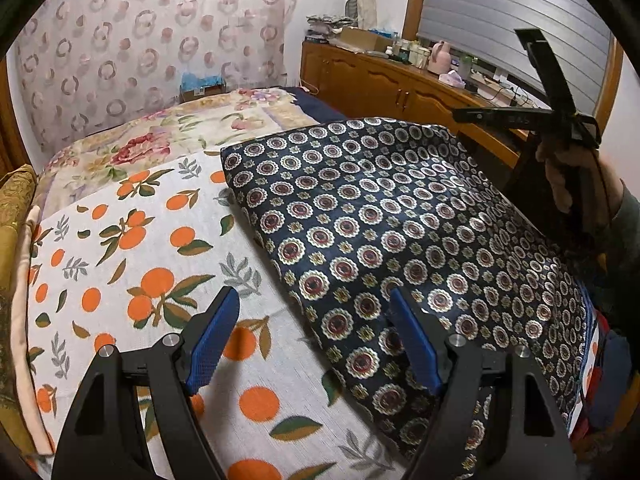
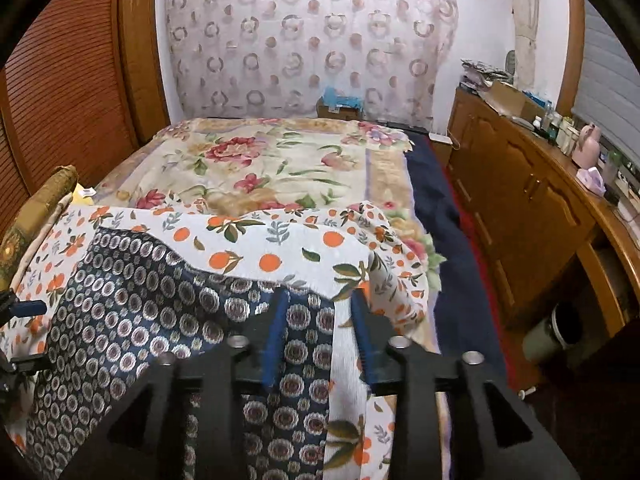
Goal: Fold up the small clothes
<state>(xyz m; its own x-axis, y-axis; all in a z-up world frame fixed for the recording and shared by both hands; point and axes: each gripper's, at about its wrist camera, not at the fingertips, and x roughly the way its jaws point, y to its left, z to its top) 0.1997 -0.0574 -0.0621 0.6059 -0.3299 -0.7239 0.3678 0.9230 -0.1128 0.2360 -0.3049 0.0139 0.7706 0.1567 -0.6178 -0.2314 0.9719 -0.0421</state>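
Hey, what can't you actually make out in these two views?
- Navy patterned cloth: near edge cut off by the frame, both views.
- Right claw: whether it pinches fabric is unclear; its frame hides the contact.
- Bottles on the sideboard: too small to identify.

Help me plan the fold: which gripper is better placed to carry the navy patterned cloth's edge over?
Right. The right gripper already straddles the navy medallion-print cloth's edge, jaws partly closed; the left gripper hangs open above its other side.
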